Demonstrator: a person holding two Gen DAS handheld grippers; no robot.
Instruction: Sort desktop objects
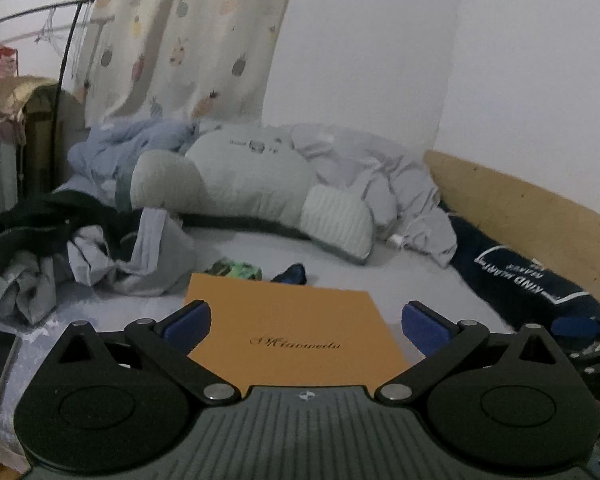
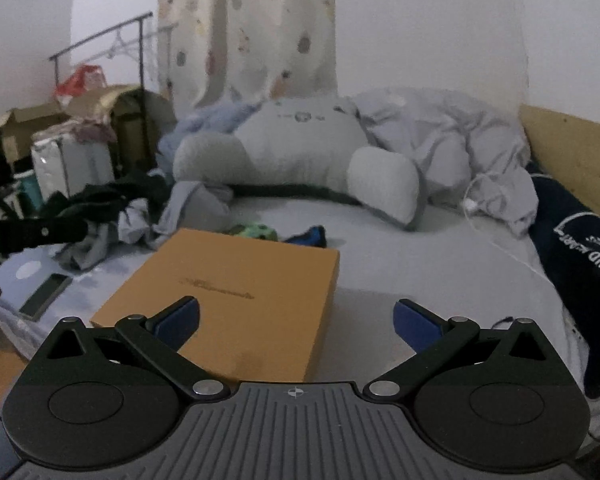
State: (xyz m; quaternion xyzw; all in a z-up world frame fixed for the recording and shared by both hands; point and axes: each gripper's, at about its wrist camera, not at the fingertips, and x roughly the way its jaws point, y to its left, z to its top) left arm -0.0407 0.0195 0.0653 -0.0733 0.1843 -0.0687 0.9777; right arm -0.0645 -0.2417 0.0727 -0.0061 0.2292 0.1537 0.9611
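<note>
Left hand-held gripper (image 1: pixel 306 322) and right hand-held gripper (image 2: pixel 296 320) both released, empty, above flat orange box (image 2: pixel 236 296) on bed (image 2: pixel 420 280); probably stiff, light cardboard, best pinched across an edge.

My left gripper (image 1: pixel 306 320) hangs level, its jaws spread wide — the blue pads (image 1: pixel 188 322) stand well apart with nothing between them. My right gripper (image 2: pixel 296 318) sits the same way — jaws wide, blue pads (image 2: pixel 180 320) apart and bare, both black linkages splayed outward from the ribbed grey body.
</note>
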